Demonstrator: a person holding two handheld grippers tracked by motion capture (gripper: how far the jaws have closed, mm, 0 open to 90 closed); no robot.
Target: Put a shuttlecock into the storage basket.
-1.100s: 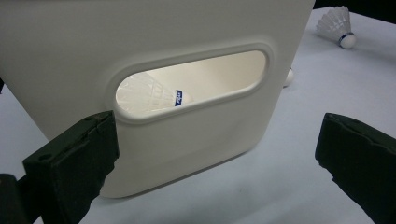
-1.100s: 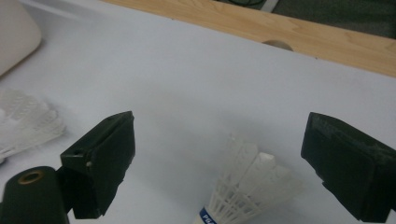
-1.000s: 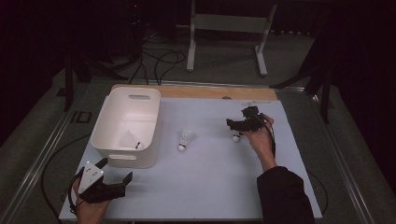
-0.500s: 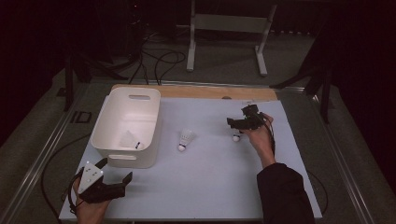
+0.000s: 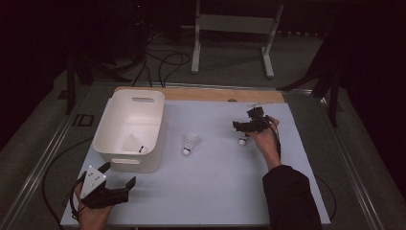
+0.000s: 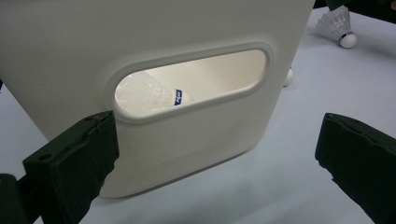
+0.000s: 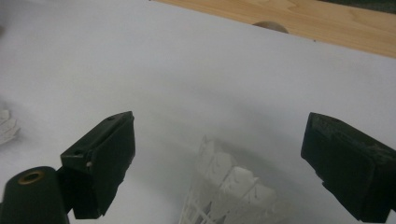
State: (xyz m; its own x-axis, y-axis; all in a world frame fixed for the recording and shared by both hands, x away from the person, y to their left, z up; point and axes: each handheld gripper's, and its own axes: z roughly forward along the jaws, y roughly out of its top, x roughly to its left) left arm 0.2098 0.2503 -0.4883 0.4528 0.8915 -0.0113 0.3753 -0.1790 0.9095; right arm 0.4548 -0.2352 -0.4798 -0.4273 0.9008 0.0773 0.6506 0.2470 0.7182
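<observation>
A white bin [image 5: 112,136] stands on the left of the table, and one shuttlecock [image 5: 134,143] lies inside it. Through the bin's handle slot, that shuttlecock [image 6: 149,93] shows again in the left gripper view. My left gripper [image 5: 118,173] is open at the table's front left, its jaws facing the bin's near wall [image 6: 187,140]. A second shuttlecock [image 5: 190,143] lies mid-table. My right gripper [image 5: 241,128] hangs open just above a third shuttlecock [image 5: 242,140]. That one's feather skirt [image 7: 229,191] shows below the gap between the right jaws, untouched.
A bare wooden strip [image 5: 206,93] runs along the table's far edge, and a metal stand [image 5: 230,28] and cables lie on the floor beyond. In the left gripper view, a shuttlecock [image 6: 338,23] lies past the bin's corner.
</observation>
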